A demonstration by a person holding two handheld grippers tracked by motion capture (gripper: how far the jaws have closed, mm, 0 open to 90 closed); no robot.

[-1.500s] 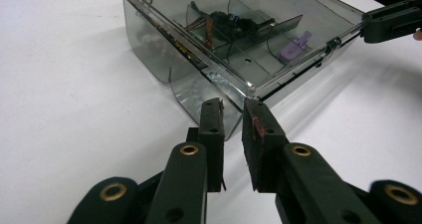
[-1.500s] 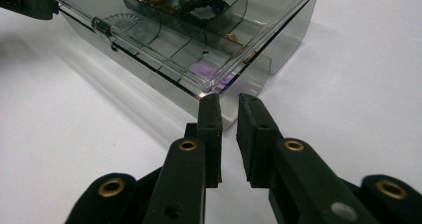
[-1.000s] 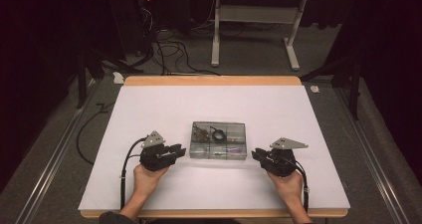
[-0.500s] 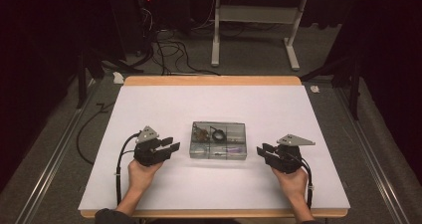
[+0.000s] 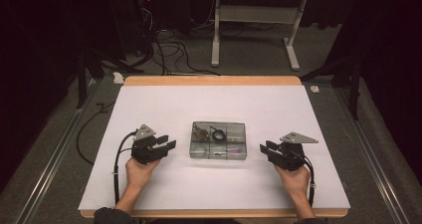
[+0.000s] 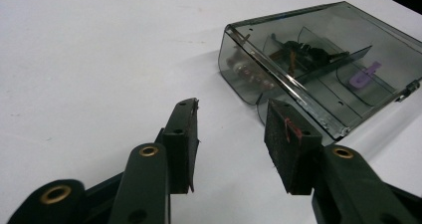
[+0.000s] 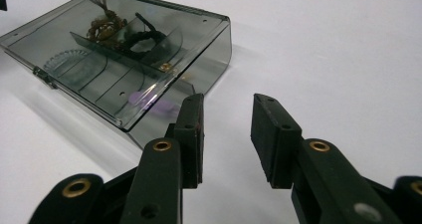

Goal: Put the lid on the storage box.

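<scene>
While the box [image 5: 218, 140] sits closed, nothing looks begun. Both grippers, left [image 5: 166, 143] and right [image 5: 266, 148], flank it, jaws apart, empty.

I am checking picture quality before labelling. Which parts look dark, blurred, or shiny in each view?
High view: the white table is bright, the room behind is very dark. Left gripper view: the near claw is soft, and the clear box is sharper. Right gripper view: the box lid reflects pale light.

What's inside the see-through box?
The smoky plastic box has dividers. Through the closed lid show a black ring-like thing, a brownish wire tangle and a small purple piece. The tinted lid blurs finer details.
</scene>
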